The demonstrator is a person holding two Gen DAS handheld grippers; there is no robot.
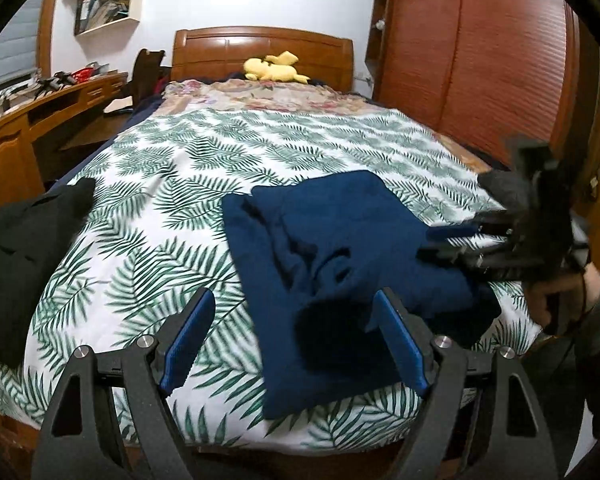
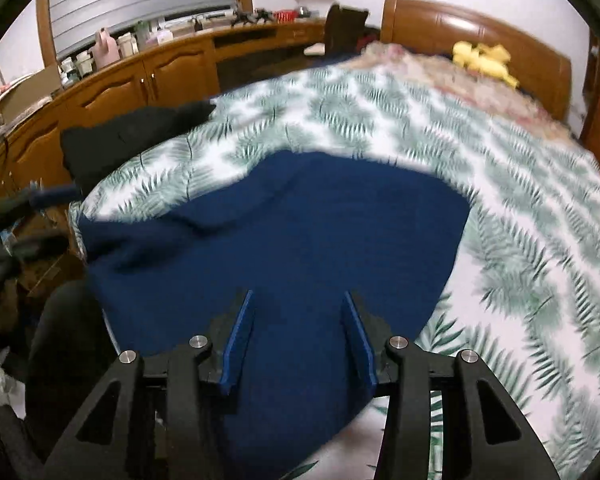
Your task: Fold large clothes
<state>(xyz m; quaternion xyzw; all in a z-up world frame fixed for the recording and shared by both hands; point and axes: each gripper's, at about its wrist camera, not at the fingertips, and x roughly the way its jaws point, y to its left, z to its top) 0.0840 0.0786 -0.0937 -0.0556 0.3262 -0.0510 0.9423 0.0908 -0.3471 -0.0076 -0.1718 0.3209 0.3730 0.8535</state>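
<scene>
Both grippers, left and right, hang released over the half-folded navy garment at lower centre of frame on the bed, so we should pinch its near corners evenly before folding.

a navy blue garment is lying on the leaf-print bed cover, near the foot end of the bed. it is sitting folded into a rough rectangle, with loose, rumpled layers bunching across its top and a few dark creases running through the middle. its edges are showing uneven, and the corner nearest the foot of the bed is drooping toward the edge. a black garment is lying crumpled, well apart from it, at the cover's side edge.
</scene>
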